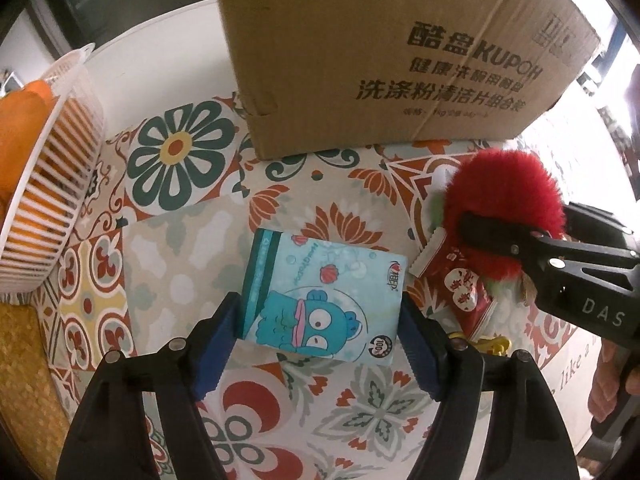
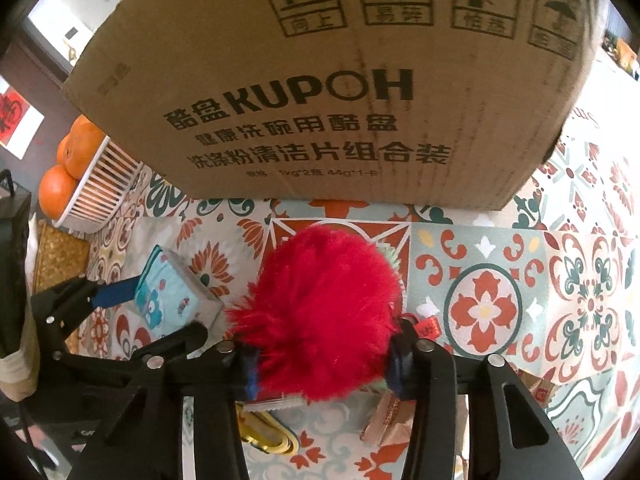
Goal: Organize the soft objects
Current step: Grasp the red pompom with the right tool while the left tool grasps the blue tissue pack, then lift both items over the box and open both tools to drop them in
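On the patterned tablecloth, in front of the cardboard box, 2 soft items sit side by side. Left gripper points down over the blue tissue pack: jaws straddle it, blue pads at its 2 side edges, can't tell whether they press yet; pack lies flat on the cloth. Right gripper has its jaws closed in on the red pompom, fur bulging out between and over the pads. Pompom sits just right of the pack, on top of a red snack packet. Yellow clip lies beside it. White basket of oranges sits far left, well apart.
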Demonstrator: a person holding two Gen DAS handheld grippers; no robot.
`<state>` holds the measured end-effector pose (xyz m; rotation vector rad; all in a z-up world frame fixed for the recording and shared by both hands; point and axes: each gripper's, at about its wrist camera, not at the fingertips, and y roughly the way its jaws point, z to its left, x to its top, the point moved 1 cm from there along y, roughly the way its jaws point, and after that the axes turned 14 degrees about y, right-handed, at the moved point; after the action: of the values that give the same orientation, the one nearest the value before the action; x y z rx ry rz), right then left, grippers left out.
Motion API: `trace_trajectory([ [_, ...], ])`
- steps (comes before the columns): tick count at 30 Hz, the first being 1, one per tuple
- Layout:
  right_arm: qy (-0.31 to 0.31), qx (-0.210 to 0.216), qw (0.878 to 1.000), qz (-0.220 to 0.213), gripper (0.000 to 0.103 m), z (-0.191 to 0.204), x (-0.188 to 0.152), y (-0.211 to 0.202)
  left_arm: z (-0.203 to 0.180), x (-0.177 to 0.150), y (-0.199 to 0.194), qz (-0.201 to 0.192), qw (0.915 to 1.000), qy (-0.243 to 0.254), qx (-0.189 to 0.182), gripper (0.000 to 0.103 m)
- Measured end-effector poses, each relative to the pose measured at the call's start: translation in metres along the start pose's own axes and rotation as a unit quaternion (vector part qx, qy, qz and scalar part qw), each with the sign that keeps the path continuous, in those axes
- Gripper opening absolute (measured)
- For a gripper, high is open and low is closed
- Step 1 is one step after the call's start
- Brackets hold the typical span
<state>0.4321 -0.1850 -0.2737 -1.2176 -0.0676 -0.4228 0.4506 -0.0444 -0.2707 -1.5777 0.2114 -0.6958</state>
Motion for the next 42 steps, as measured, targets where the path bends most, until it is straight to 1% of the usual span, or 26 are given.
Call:
trace_trajectory([
  [10,0.015,0.018,0.999,-0.022,0.042,-0.003,-0.004,-0.026,-0.001,-0.015,-0.038,-0.044,0.9978,-0.045,0.020,0.075],
  [16,0.018,0.033,0.998,-0.042,0.042,-0.004,-0.008,-0.051,-0.005,-0.022,-0.064,-0.068,0.9956,-0.059,0.026,0.075],
  [23,0.022,0.048,0.996,-0.067,0.042,-0.005,-0.014,-0.082,-0.013,-0.022,-0.099,-0.100,0.9928,-0.055,0.036,0.075],
  [25,0.022,0.052,0.996,-0.076,0.042,-0.004,-0.016,-0.092,-0.019,-0.013,-0.108,-0.112,0.9915,-0.056,0.037,0.075],
  [27,0.020,0.054,0.995,-0.087,0.042,-0.003,-0.018,-0.102,-0.023,-0.011,-0.118,-0.122,0.9902,-0.055,0.040,0.075],
  [34,0.012,0.067,0.989,-0.133,0.042,0.000,-0.021,-0.146,-0.033,-0.007,-0.156,-0.165,0.9837,-0.047,0.053,0.075],
  [36,0.009,0.071,0.987,-0.143,0.042,0.010,-0.018,-0.152,-0.033,-0.005,-0.164,-0.175,0.9820,-0.046,0.053,0.075],
  [42,-0.001,0.086,0.980,-0.178,0.042,0.021,-0.018,-0.184,-0.039,0.002,-0.199,-0.213,0.9746,-0.041,0.056,0.075],
])
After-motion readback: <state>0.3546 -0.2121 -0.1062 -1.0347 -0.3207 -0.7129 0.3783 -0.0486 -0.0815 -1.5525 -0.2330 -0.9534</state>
